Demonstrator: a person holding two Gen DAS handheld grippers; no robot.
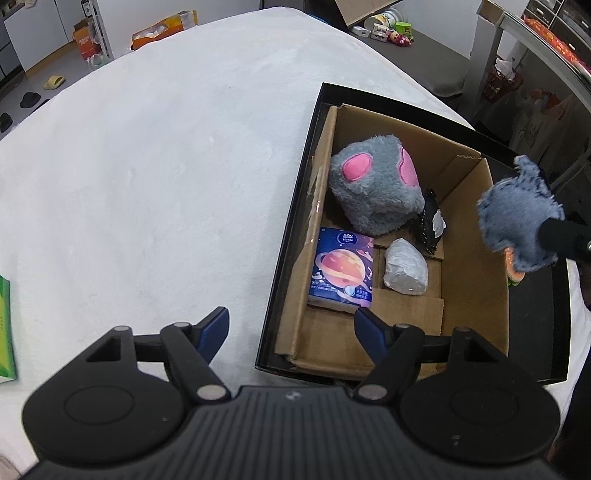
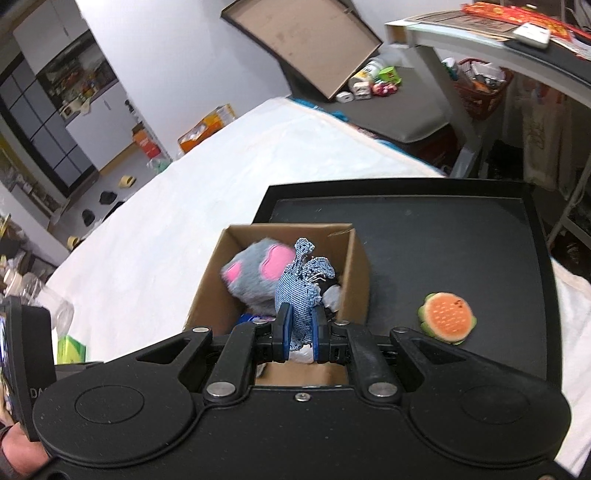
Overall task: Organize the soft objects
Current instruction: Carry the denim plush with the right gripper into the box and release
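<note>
A cardboard box [image 1: 476, 266] stands on a black tray [image 1: 291, 236] on the white cloth. In it lie a grey plush cube with pink spots [image 1: 376, 188], a purple tissue pack [image 1: 343, 269], a white wrapped bundle [image 1: 406, 271] and a black studded pouch [image 1: 430, 221]. My left gripper [image 1: 291, 330] is open and empty at the box's near left corner. My right gripper [image 2: 300, 328] is shut on a blue denim toy [image 2: 301, 291] and holds it above the box [image 2: 354, 266]; the toy also shows in the left wrist view [image 1: 517, 218]. A burger plush [image 2: 447, 317] lies on the tray [image 2: 443, 240].
A green pack [image 1: 5, 328] lies at the cloth's left edge. Beyond the bed are a flat cardboard lid [image 2: 306, 40], floor clutter with boxes [image 1: 162, 27] and a grey desk [image 2: 480, 40] at the right.
</note>
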